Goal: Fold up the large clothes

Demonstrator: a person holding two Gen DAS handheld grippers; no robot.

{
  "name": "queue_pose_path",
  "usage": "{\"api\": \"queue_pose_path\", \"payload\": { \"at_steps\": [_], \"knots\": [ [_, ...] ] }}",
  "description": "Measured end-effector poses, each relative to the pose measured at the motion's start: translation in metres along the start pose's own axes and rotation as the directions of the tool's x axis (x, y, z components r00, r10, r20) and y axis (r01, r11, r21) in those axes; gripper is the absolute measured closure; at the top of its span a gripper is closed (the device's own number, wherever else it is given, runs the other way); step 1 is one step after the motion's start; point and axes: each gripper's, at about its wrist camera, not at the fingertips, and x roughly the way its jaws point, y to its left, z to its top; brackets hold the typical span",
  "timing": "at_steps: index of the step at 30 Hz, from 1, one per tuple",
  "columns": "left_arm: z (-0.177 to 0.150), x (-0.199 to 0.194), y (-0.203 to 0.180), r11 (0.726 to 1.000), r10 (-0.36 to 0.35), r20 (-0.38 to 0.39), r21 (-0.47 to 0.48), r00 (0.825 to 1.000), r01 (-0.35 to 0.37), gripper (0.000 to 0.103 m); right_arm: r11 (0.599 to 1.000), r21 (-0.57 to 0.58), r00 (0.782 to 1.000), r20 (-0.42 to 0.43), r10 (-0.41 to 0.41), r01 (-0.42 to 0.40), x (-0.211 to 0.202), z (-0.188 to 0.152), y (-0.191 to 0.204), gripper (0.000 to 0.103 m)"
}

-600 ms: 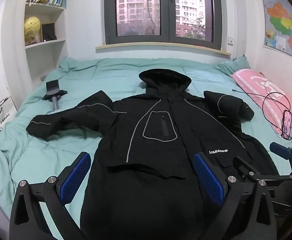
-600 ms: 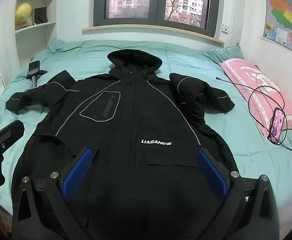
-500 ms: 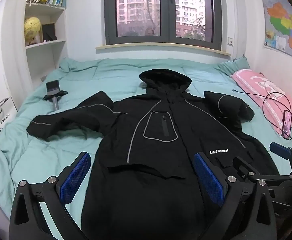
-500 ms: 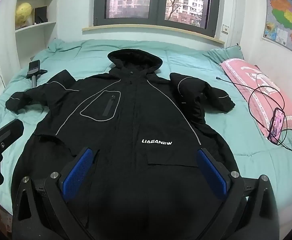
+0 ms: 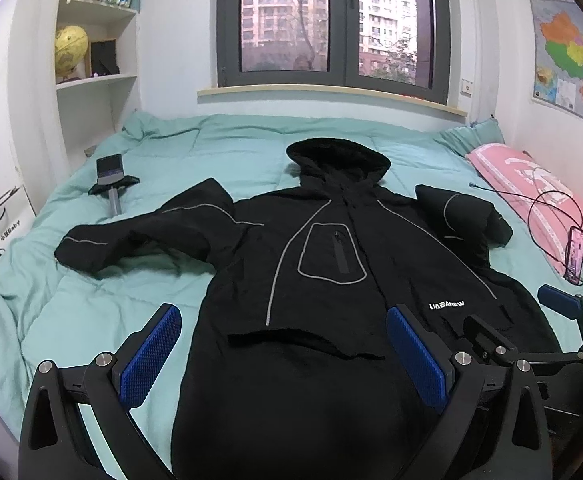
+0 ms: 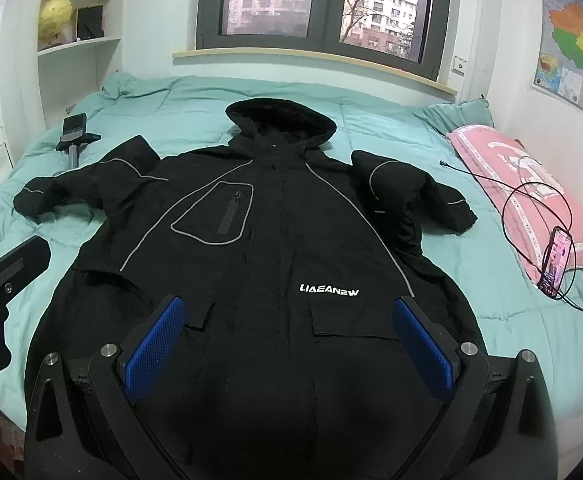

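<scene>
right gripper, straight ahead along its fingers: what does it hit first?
Most likely the black coat: the open right gripper points over its lower front toward the hood. Height above the fabric is unclear, so the contact point is uncertain.

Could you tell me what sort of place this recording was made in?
Most likely a home bedroom: a bed with a teal quilt and pink pillow, a bookshelf, and a window facing apartment blocks.

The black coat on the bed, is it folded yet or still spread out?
Spread out. The black coat lies flat, front up, on the bed, hood at top; the sleeve near the pink pillow is bunched.
</scene>
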Motion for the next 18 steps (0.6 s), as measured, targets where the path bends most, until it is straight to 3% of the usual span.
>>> {"api": "queue_pose_path", "payload": {
  "at_steps": [13,18],
  "knots": [
    [-0.005,0.001,0.009,1.000,-0.019,-0.004,-0.021,1.000,0.019,0.001,1.000,0.005,1.000,0.020,0.012,-0.012,-0.001,-0.002,0.006,0.000],
    [-0.006,0.008,0.023,0.999,0.005,-0.012,-0.042,1.000,-0.005,0.001,1.000,-0.010,0.999,0.050,0.007,-0.007,0.001,0.003,0.015,0.000]
  ]
}}
